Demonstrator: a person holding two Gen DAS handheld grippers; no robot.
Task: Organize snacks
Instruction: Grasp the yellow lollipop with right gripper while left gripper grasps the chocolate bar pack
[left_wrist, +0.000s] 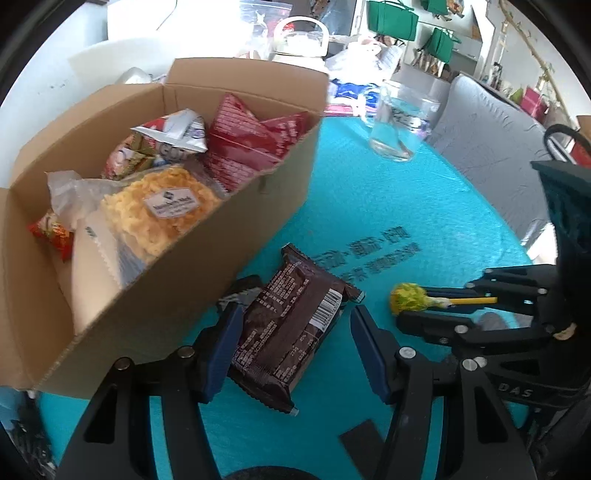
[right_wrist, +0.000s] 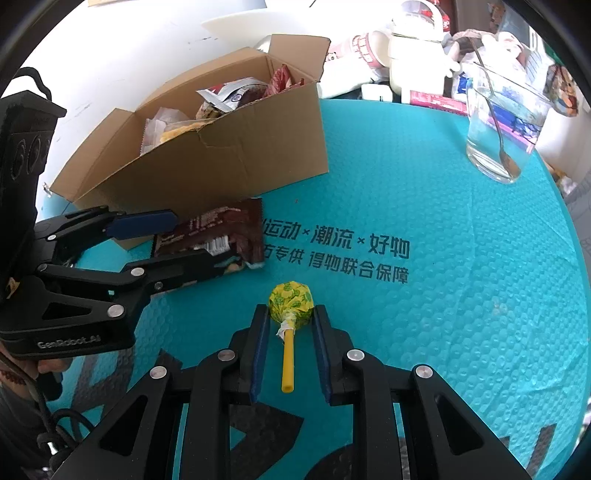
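A brown snack packet (left_wrist: 291, 328) lies flat on the teal mat beside the cardboard box (left_wrist: 207, 280). My left gripper (left_wrist: 293, 317) is open, its fingers on either side of the packet; a gap shows on the right side. It also shows in the right wrist view (right_wrist: 199, 240), with the packet (right_wrist: 218, 230) between its fingers. A yellow-green lollipop (right_wrist: 290, 301) with a yellow stick lies on the mat. My right gripper (right_wrist: 289, 317) is open, its fingers either side of the lollipop, not touching. The box (right_wrist: 229, 158) holds several snack bags.
A glass of water with a spoon (right_wrist: 498, 125) stands at the far right of the teal mat (right_wrist: 443, 332). A white kettle (right_wrist: 417, 55) and clutter lie behind the box. A grey chair back (left_wrist: 491, 147) is beyond the table edge.
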